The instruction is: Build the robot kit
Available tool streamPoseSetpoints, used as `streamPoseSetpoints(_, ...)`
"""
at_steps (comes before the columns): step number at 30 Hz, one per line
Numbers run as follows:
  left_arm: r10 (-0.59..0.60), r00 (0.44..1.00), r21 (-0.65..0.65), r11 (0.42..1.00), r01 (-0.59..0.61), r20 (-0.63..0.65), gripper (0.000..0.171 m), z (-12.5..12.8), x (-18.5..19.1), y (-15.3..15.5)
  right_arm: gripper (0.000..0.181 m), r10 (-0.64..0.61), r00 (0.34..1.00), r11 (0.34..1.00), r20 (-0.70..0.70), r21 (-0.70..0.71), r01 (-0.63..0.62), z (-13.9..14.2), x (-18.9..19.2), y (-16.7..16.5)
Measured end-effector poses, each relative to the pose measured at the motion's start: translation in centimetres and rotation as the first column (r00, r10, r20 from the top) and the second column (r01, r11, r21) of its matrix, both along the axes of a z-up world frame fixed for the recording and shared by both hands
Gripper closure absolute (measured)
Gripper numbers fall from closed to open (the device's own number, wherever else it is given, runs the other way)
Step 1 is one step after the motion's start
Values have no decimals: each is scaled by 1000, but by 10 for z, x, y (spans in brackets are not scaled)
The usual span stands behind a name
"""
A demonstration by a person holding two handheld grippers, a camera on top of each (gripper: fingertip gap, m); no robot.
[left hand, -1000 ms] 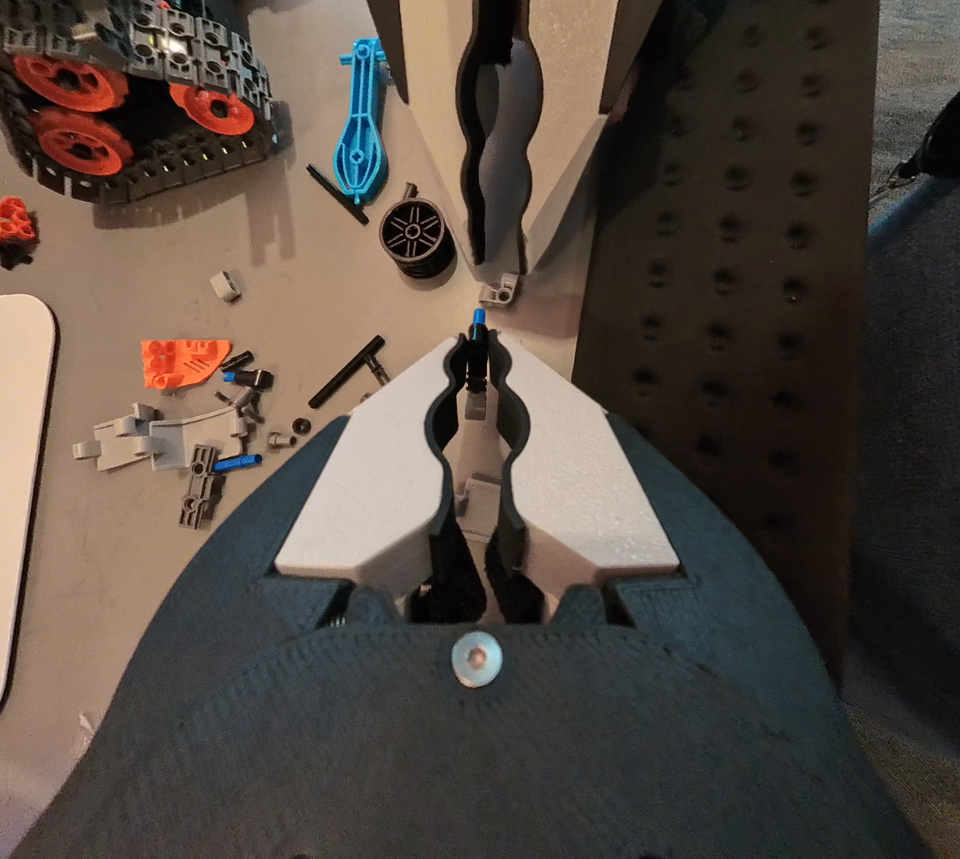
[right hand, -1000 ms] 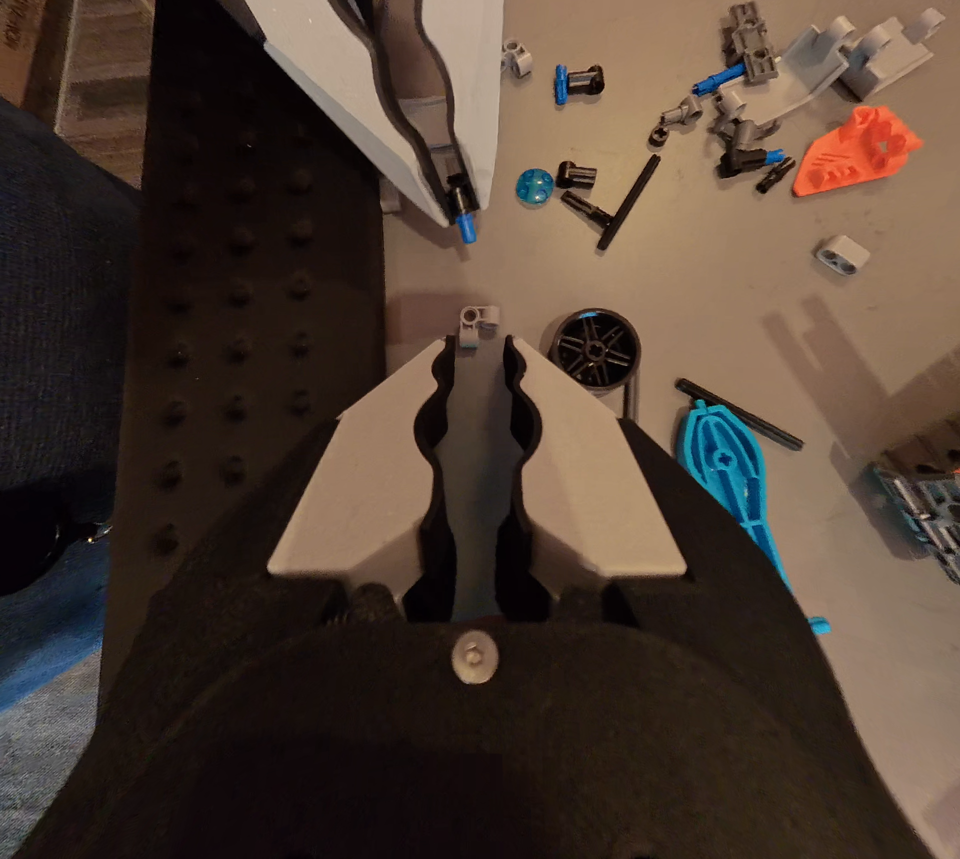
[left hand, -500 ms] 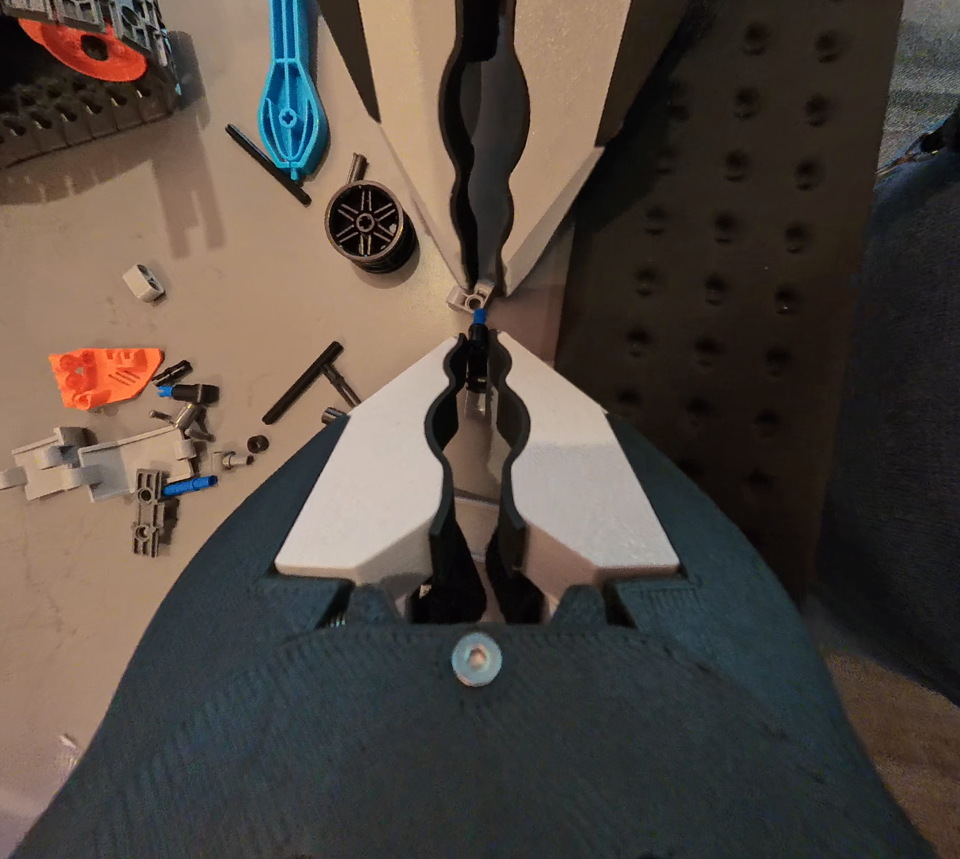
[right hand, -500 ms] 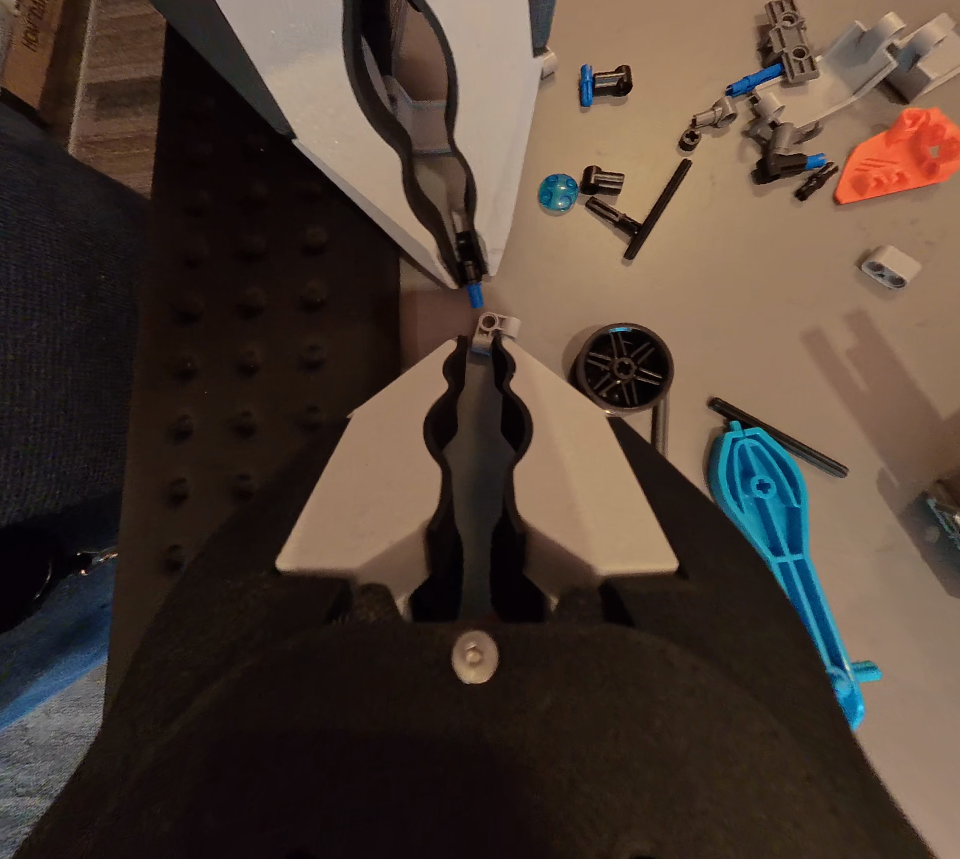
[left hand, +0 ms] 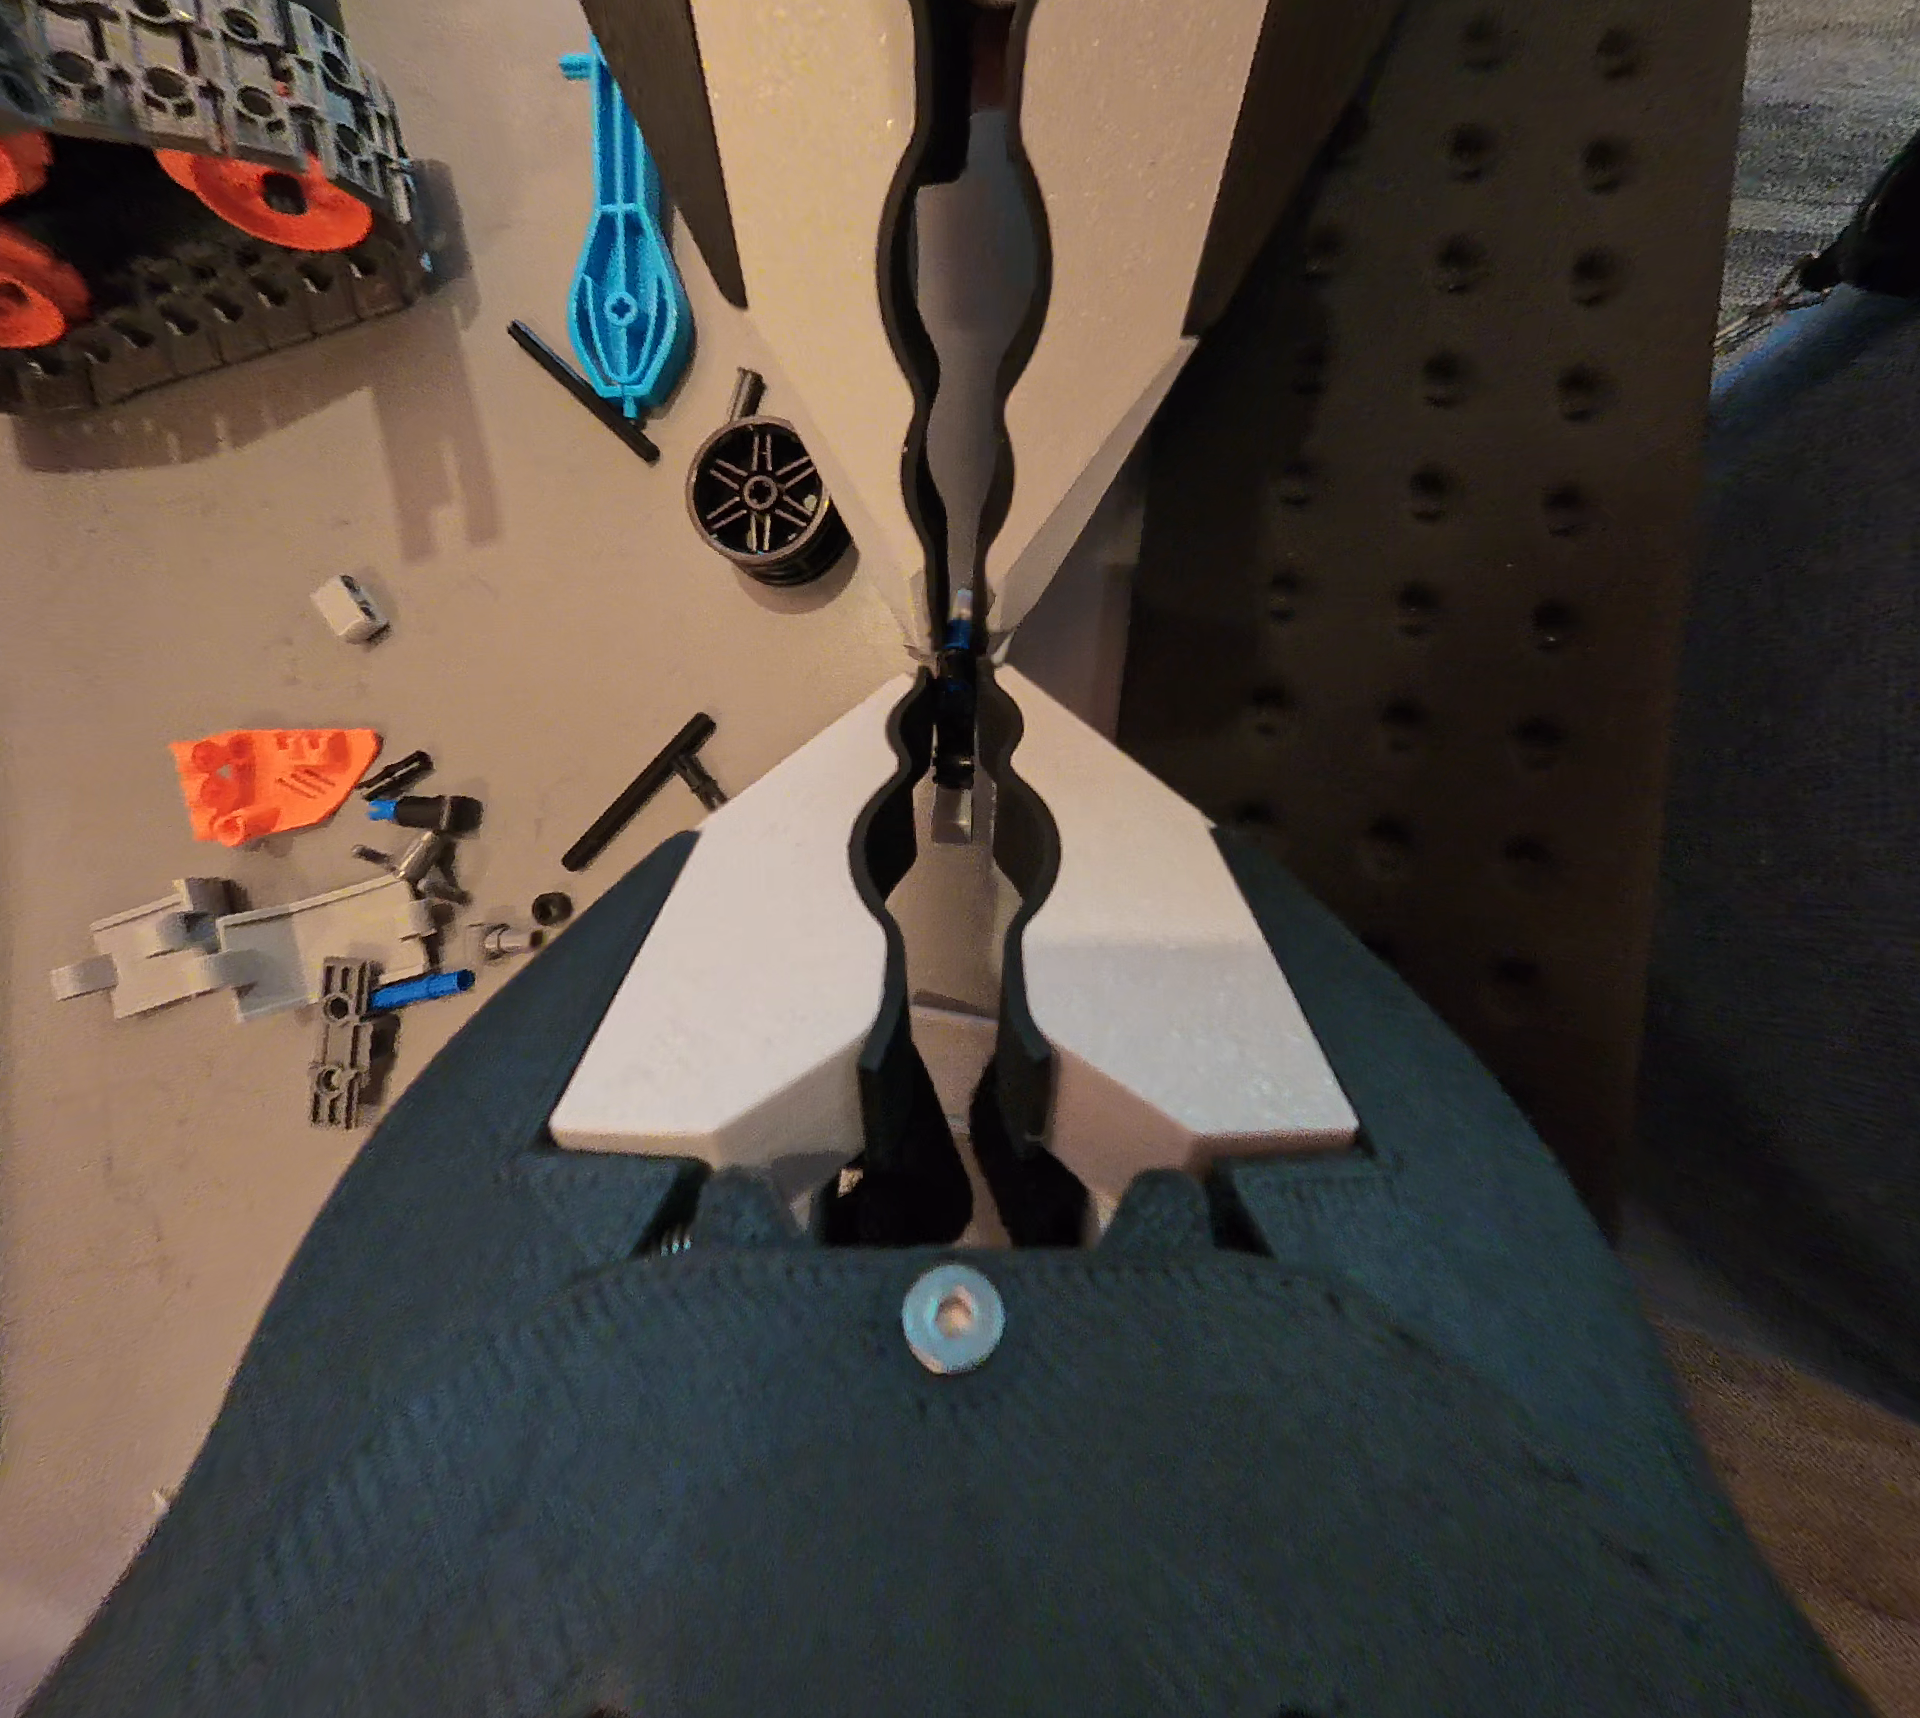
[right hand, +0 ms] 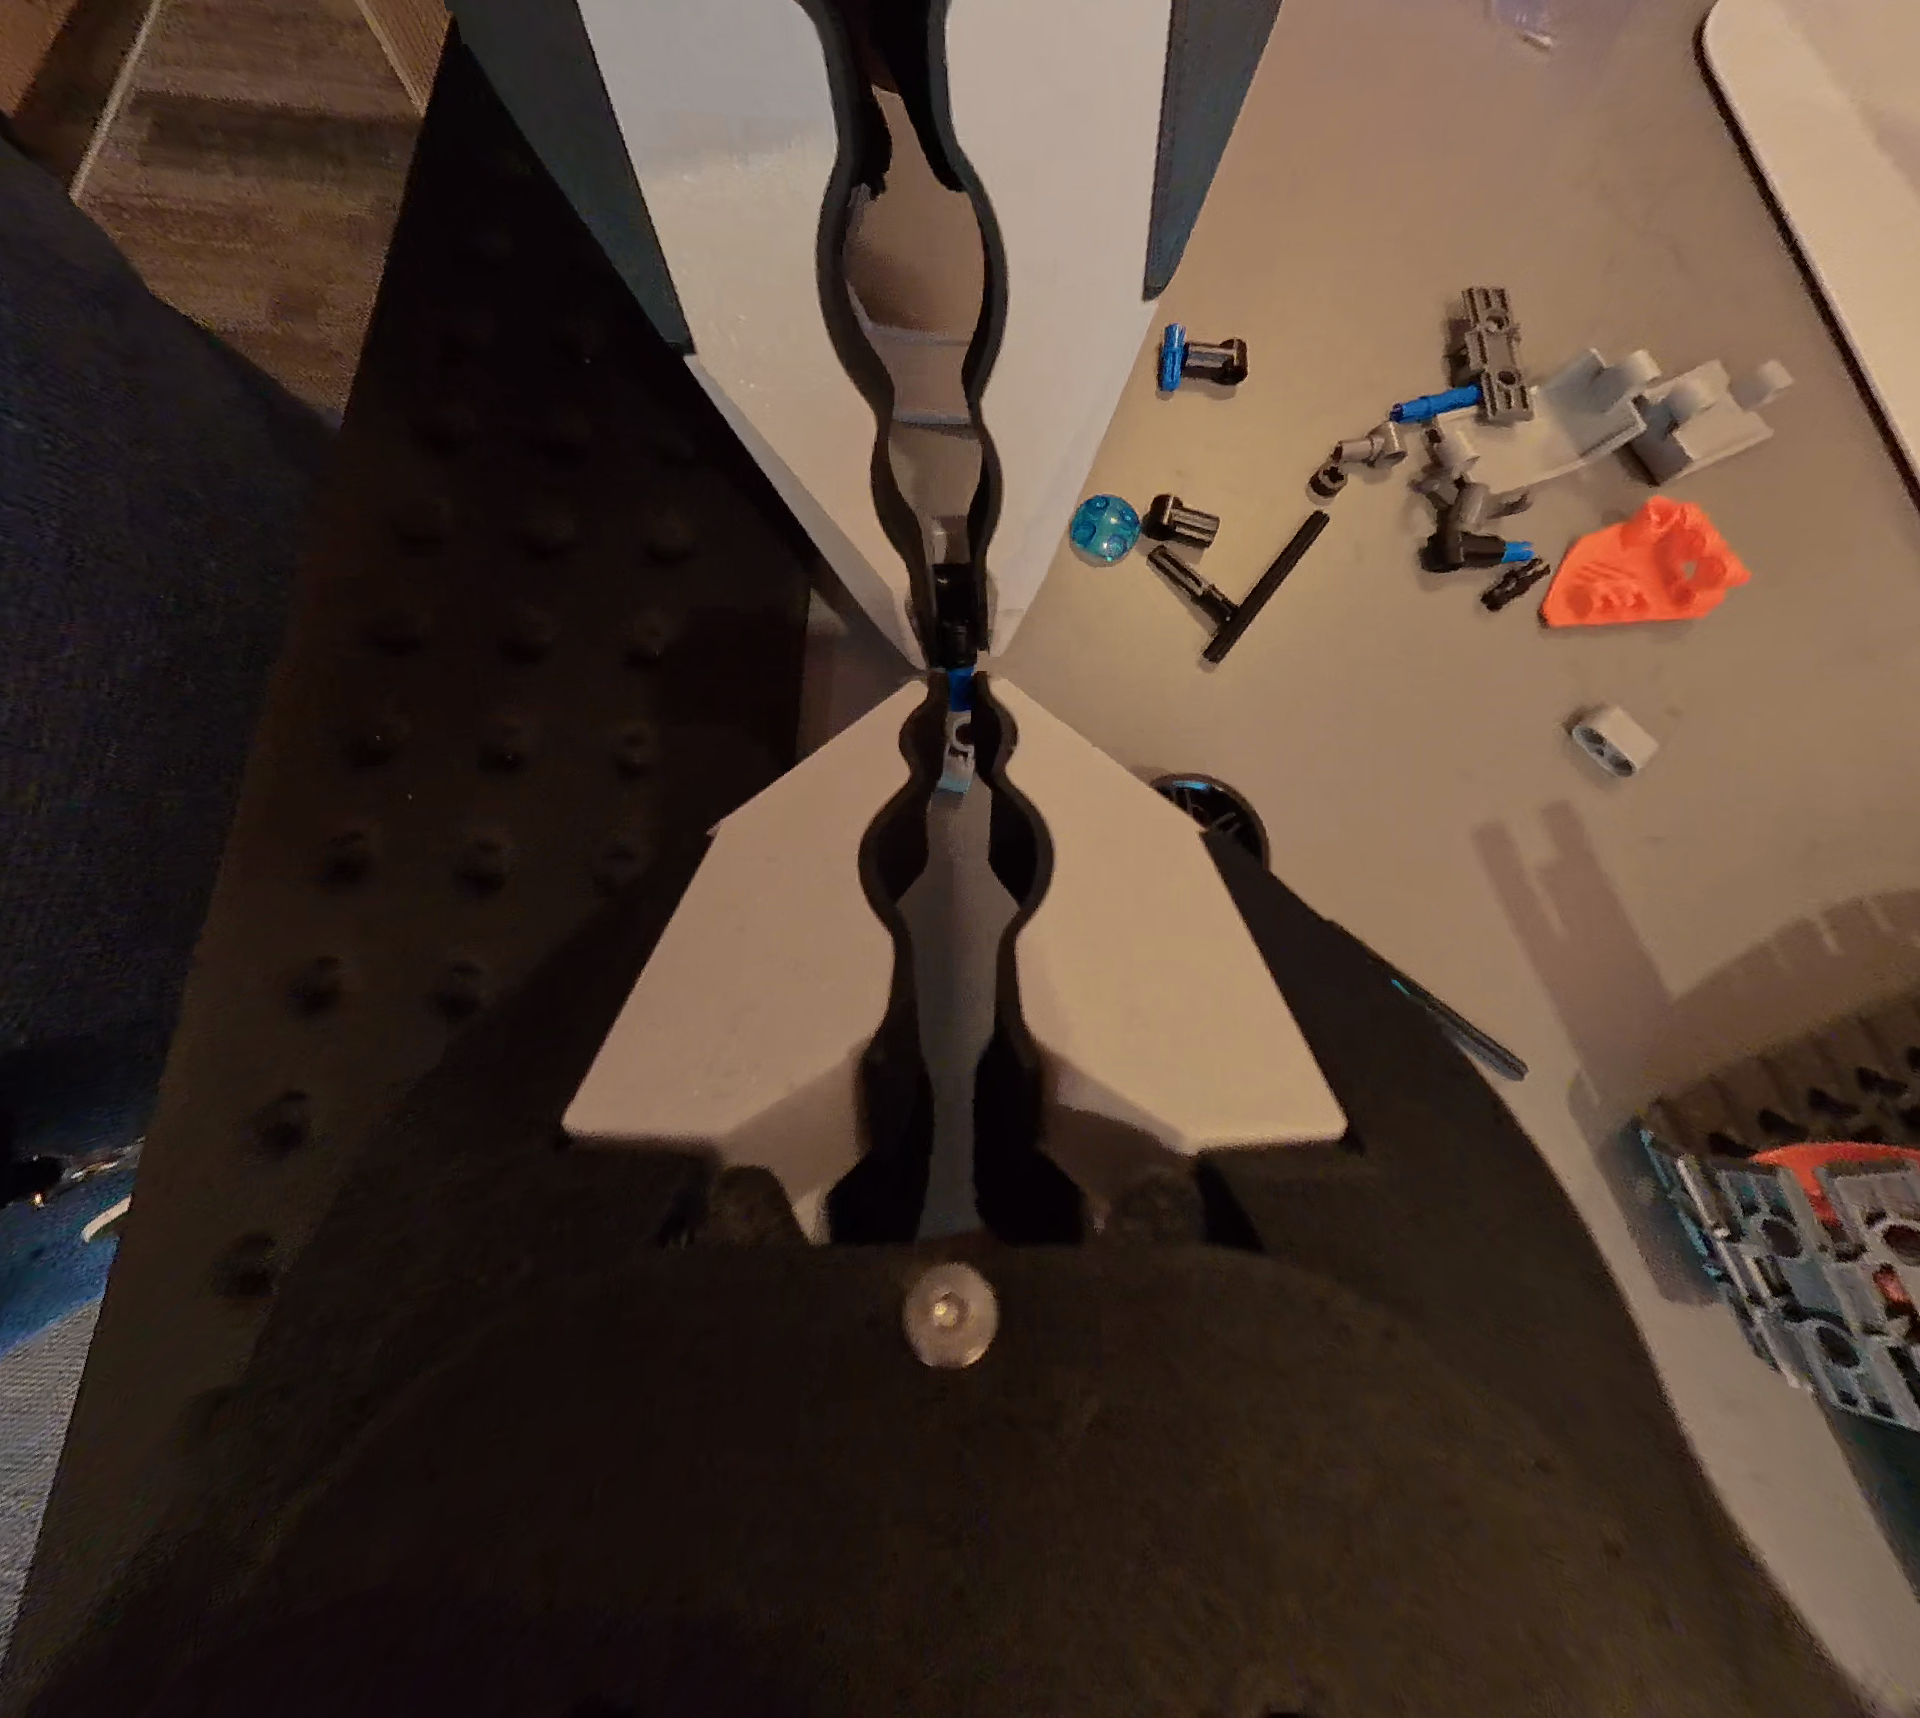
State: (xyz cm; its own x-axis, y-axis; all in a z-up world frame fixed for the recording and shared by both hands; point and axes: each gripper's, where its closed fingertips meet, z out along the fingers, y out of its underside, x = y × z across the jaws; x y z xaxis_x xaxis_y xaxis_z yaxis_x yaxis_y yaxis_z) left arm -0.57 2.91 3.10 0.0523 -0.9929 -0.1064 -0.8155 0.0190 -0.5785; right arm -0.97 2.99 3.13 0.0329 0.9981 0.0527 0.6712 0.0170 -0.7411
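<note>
Right now your left hand-held gripper (left hand: 951,712) is closed down on a small black pin with a blue end (left hand: 954,681), pinched at the very tips of its wavy dark pads so the blue end pokes forward, while your right hand-held gripper (right hand: 958,733) is clamped the same way on a little pale grey connector (right hand: 958,738). You hold the two nose to nose above the grey counter (left hand: 208,525), tips almost touching, so the blue end meets the connector. Loose hard-plastic pieces lie well apart beside them: a spoked black wheel (left hand: 758,499), a ribbed blue paddle (left hand: 623,276), an orange wedge (right hand: 1642,577).
</note>
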Motion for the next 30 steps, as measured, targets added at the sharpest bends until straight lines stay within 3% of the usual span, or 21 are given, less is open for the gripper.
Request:
streamPoseSetpoints(4,-1,999,0,1000,1,37,166,6,0,0,180,18,999,1000,-28,-2,-18,6,0,0)
streamPoseSetpoints(8,7,986,-71,997,5,164,164,17,1,-4,180,16,993,997,-120,-77,-26,16,-1,-2)
streamPoseSetpoints(12,24,973,-116,993,2,228,167,18,1,-3,180,24,992,997,-122,-75,-34,14,-2,-3)
streamPoseSetpoints(19,50,998,-84,995,-47,36,167,0,-1,1,167,-9,999,1000,30,2,9,-3,18,10)
streamPoseSetpoints(30,74,994,-85,993,-81,-82,167,-10,1,0,180,15,996,1000,84,-2,-15,-17,19,1)
